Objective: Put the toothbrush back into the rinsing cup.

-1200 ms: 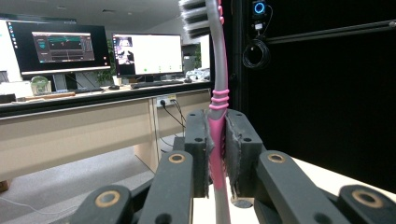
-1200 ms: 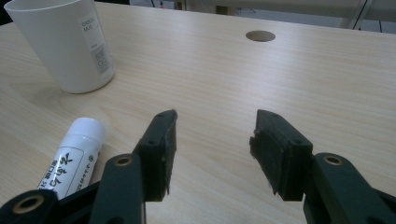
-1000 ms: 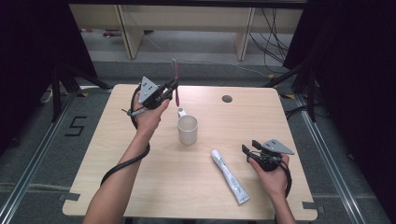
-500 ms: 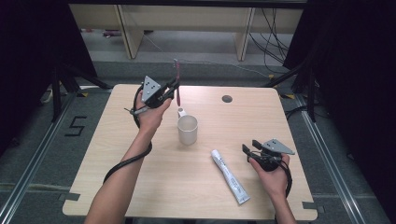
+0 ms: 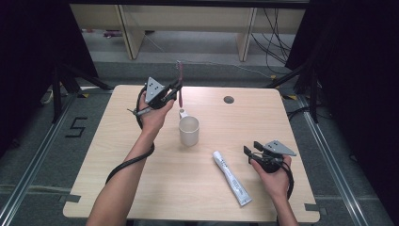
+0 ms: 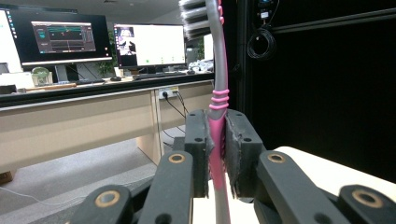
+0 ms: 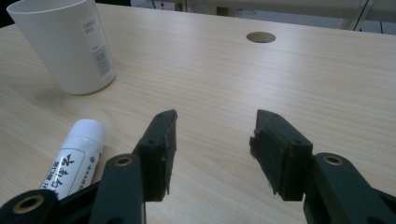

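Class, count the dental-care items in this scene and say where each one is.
2. The toothbrush stands upright, clamped in the left gripper above the table; the toothpaste tube lies on the table beside the right gripper.

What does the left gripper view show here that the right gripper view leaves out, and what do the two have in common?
Left gripper view: the left gripper shut on a pink and grey toothbrush held upright, bristles at the top, with lit computer monitors on a long desk behind.

Right gripper view: the right gripper with open jaws and nothing between them, low over the table, a white plastic cup with a label, the capped end of a white toothpaste tube, and a round hole in the tabletop.

Both: the light wooden table, a corner of it in the left gripper view.
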Demonstrator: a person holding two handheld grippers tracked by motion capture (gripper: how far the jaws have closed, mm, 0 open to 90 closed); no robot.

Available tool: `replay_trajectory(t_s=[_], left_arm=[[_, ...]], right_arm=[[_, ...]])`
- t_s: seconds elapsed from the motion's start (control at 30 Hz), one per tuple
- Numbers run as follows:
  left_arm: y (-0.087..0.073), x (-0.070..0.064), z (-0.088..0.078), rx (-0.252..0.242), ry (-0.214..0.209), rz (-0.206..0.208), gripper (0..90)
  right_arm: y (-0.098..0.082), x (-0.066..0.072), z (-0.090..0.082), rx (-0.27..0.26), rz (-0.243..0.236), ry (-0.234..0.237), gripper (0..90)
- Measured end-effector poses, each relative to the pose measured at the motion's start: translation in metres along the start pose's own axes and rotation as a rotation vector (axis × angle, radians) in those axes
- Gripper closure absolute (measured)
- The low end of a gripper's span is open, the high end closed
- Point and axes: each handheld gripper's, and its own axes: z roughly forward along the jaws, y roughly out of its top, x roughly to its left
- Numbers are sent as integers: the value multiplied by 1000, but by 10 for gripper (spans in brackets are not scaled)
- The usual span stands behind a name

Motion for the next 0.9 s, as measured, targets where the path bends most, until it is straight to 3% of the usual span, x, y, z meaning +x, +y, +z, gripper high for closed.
replay_trajectory(t_s=[0.13,0.23,0.47,0.5,0.57,0.63,0.7,0.8,0.9], left_arm=[[-2,0,1,6,1,4,799],[-3,-1,1,9,-2,1,799],[-8,0,1,18,1,-6,799],[-9,0,1,19,1,-8,799],[-10,0,1,20,1,-5,799],[-11,0,2,26,0,-5,799],[-11,0,3,26,0,-6,799],[-14,0,4,30,2,-8,799],[-15,0,5,34,1,-9,799]], right_arm=[[0,0,0,0,-2,0,497],[0,2,-1,13,25,12,497],[0,0,1,-5,4,-1,495],[-1,3,1,0,37,5,496],[0,1,0,16,15,-1,495],[-1,4,0,11,53,11,495],[-1,4,0,12,55,12,495],[1,0,-1,0,-3,-6,495],[1,0,-1,3,-1,-4,495]])
